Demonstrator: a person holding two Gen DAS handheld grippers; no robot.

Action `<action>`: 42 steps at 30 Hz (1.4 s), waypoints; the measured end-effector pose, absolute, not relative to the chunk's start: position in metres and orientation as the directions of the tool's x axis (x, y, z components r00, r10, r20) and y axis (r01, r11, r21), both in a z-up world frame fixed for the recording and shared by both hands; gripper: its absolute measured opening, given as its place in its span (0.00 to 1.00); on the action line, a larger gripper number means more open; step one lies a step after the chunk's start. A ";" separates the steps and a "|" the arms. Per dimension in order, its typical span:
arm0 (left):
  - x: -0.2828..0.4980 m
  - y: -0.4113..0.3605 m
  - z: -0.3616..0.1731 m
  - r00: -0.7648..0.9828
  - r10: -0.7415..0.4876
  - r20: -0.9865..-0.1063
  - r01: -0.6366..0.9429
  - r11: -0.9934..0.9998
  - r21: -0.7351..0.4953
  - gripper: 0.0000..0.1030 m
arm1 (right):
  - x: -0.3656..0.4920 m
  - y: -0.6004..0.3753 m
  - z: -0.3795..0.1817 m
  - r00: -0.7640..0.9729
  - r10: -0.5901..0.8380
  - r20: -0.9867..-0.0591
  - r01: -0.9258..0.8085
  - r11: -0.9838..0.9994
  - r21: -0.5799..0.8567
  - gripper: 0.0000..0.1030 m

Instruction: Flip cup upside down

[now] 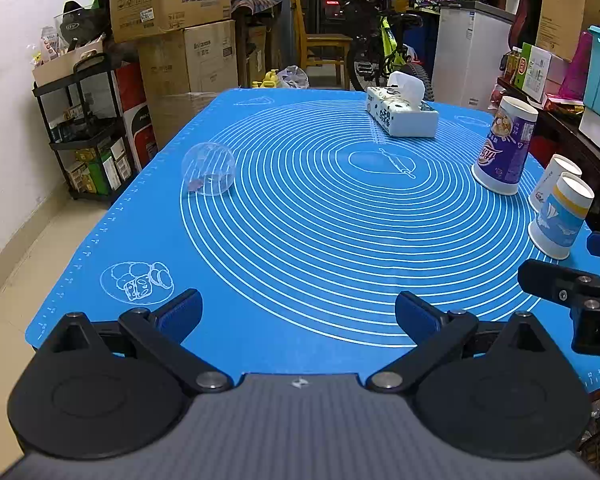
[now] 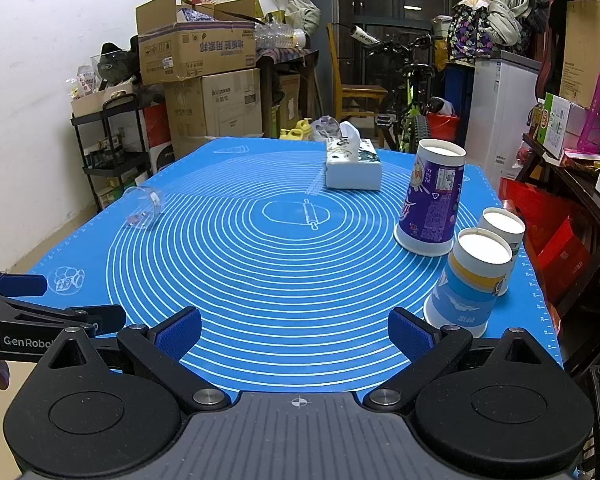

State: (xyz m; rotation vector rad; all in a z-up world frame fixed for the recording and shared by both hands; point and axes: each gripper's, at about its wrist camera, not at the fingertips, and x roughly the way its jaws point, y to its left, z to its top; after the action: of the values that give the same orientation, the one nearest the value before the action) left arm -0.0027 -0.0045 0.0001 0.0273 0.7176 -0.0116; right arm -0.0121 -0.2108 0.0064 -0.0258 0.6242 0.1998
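A clear plastic cup lies on its side at the left of the blue mat; it also shows in the right wrist view. A tall purple paper cup and two small paper cups stand upside down at the right; they also show in the left wrist view. My left gripper is open and empty above the mat's near edge. My right gripper is open and empty, just left of the nearest small cup.
A tissue box sits at the mat's far side. Cardboard boxes, a black shelf cart, a bicycle and a white cabinet stand beyond the table. A cluttered shelf runs along the right.
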 end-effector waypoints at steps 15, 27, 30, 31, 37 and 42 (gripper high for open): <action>-0.002 -0.003 -0.001 0.750 0.002 -0.661 0.018 1.000 0.024 0.98 | -0.012 -0.211 0.006 0.793 0.179 -0.583 -0.195 0.980 0.037 0.96; -0.001 -0.003 0.000 0.752 0.000 -0.659 0.027 0.999 0.031 0.98 | -0.011 -0.211 0.006 0.792 0.179 -0.583 -0.195 0.980 0.037 0.96; -0.001 -0.003 0.000 0.753 0.002 -0.658 0.026 0.999 0.033 0.98 | -0.011 -0.211 0.005 0.792 0.180 -0.583 -0.196 0.980 0.036 0.96; -0.001 -0.003 0.000 0.753 0.002 -0.658 0.026 0.999 0.033 0.98 | -0.014 -0.208 0.008 0.792 0.181 -0.583 -0.197 0.980 0.036 0.96; 0.000 -0.003 0.001 0.755 0.004 -0.656 0.029 0.999 0.040 0.98 | -0.013 -0.203 0.009 0.789 0.186 -0.586 -0.206 0.978 0.032 0.96; 0.004 -0.002 0.002 0.760 0.007 -0.650 0.038 0.998 0.056 0.98 | -0.007 -0.202 0.009 0.790 0.177 -0.587 -0.205 0.979 0.020 0.96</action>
State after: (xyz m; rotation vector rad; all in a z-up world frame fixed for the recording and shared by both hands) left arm 0.0038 -0.0019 0.0018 0.0668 0.7080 -0.0167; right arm -0.0067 -0.2016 0.0093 -0.0458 0.6274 0.2060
